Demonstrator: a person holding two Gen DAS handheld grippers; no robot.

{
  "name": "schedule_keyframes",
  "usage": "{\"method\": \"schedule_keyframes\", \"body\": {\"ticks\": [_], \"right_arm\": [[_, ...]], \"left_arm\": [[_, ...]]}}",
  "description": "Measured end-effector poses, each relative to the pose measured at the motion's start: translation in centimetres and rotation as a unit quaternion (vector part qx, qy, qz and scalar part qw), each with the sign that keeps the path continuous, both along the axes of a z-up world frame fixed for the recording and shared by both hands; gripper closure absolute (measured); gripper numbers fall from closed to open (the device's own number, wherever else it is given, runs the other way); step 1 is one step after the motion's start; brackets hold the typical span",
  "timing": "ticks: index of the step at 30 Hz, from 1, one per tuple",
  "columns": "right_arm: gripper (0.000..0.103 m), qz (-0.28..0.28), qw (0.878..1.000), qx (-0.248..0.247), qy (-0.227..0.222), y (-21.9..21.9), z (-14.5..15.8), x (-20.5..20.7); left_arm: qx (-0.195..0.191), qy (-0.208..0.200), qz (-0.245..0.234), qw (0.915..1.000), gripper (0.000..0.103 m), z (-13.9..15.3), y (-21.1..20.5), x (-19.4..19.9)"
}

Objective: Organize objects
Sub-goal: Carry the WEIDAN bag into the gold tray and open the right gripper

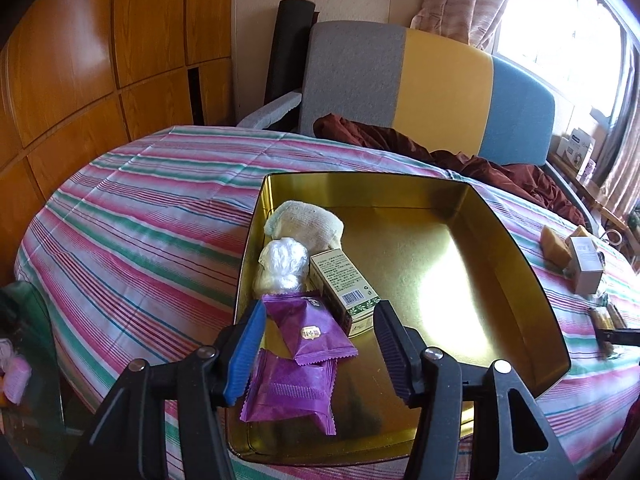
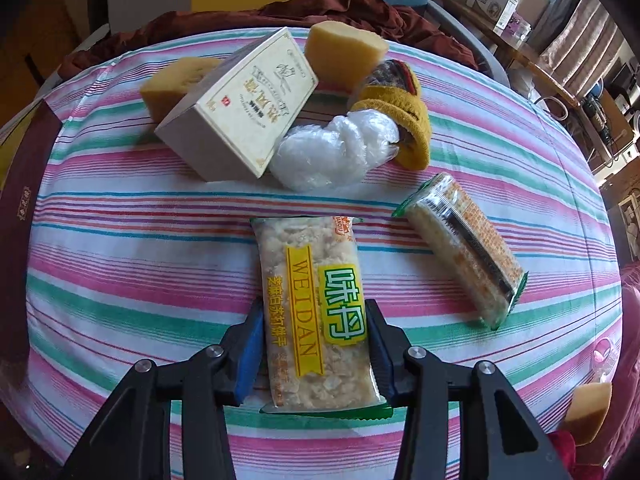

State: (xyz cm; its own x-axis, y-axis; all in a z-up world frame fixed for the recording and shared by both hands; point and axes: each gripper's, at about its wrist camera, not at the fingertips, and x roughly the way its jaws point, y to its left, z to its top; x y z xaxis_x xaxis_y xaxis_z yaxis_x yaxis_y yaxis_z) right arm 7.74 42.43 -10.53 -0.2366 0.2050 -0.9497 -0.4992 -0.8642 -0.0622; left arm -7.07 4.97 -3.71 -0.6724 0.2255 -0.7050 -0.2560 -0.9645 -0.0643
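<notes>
Nearest in the right wrist view, the right hand-held gripper (image 2: 316, 350) stands almost straight down over the striped bench (image 2: 120, 264), its jaws closed in on the long sides of the cracker packet (image 2: 312, 312), which lies flat with its printed face up and its length running away from the camera. To do this pickup well, I judge the pads should squeeze only as hard as the brittle contents allow, stay near the packet's lower middle so it does not droop, and lift straight up before any sideways carry toward the gold tin (image 1: 520, 264). Just beyond and to the right lies a second cracker packet (image 2: 460, 248), angled and apart from the first; farther off sit the cream box (image 2: 240, 108), a wad of clear plastic (image 2: 332, 152), a yellow sock (image 2: 404, 120) and two sponge pieces. In the left wrist view the left hand-held gripper (image 1: 320, 340) hangs partly open over the tin's near corner, holding nothing; two purple sachets (image 1: 304, 360) lie loose between and below its jaws. Behind them in the tin come a green box (image 1: 344, 288), a plastic bundle and a pale sock.
</notes>
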Motion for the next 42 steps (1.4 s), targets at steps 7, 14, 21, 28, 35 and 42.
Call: {"method": "schedule_keyframes", "body": {"ticks": [7,14,21,28,35,42], "right_arm": [[0.056,0.054,0.995,-0.069,0.050,-3.5,2.2,-0.2],[0.056,0.145,0.979,-0.081,0.119,-13.6,9.2,-3.2],[0.056,0.241,0.956,-0.093,0.140,-23.7,10.2,-9.6],[0.056,0.257,0.957,-0.118,0.067,-29.6,4.9,-14.7],[0.050,0.282,0.932,-0.221,0.049,-32.8,2.0,-14.9],[0.049,0.283,0.927,-0.231,0.089,-31.7,3.2,-13.2]], "left_arm": [[0.014,0.002,-0.001,0.9999,0.044,0.4,-0.8,0.6],[0.029,0.010,0.014,0.9994,0.043,0.9,-2.3,1.0],[0.042,0.018,0.047,0.9978,0.043,1.3,-5.4,0.9],[0.052,0.000,0.077,0.9957,0.043,0.2,-8.3,0.9],[0.056,-0.008,0.086,0.9947,0.042,-0.6,-9.2,0.9],[0.056,-0.004,0.073,0.9958,0.038,-0.3,-8.4,1.2]]}}
